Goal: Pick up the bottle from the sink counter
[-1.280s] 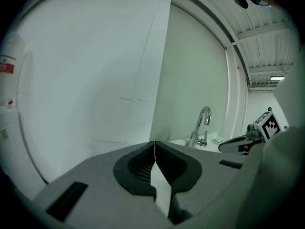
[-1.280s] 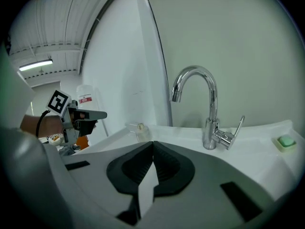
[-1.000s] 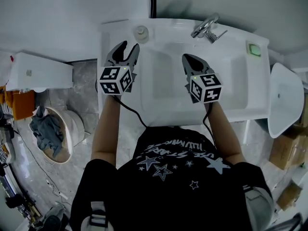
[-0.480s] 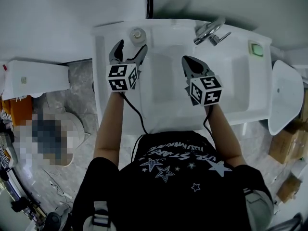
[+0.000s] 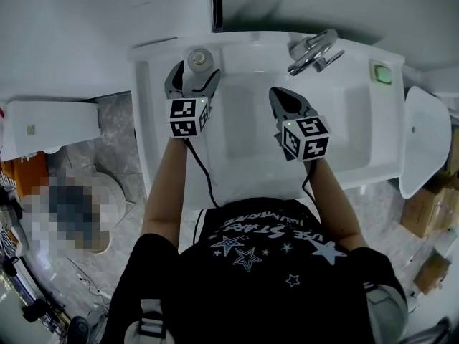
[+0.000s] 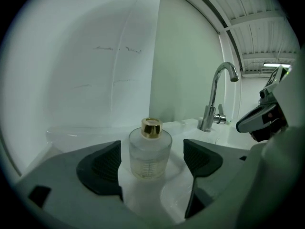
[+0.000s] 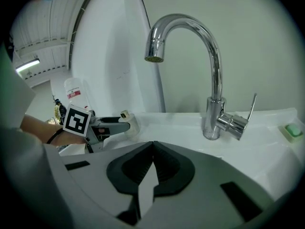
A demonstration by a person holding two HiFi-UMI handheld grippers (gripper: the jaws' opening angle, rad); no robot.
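A small frosted glass bottle (image 5: pixel 200 56) with a gold cap stands upright on the back left corner of the white sink counter (image 5: pixel 147 106). My left gripper (image 5: pixel 196 73) reaches it from the front, its jaws opening wide. In the left gripper view the bottle (image 6: pixel 150 149) stands between the two dark pads (image 6: pixel 106 163) with a gap on each side, so neither pad touches it. My right gripper (image 5: pixel 277 93) hovers over the basin with its jaws shut and empty (image 7: pixel 152 145). The right gripper view also shows the bottle (image 7: pixel 128 121) at the left gripper's tips.
A chrome faucet (image 5: pixel 312 49) stands at the back of the basin (image 5: pixel 244 124), right of the bottle. A green soap (image 5: pixel 380 72) lies at the counter's back right. A toilet tank (image 5: pixel 43 124) sits left of the sink. The wall rises right behind the bottle.
My left gripper has moved forward to the bottle and its jaws have spread apart around it. The right gripper has hardly moved.
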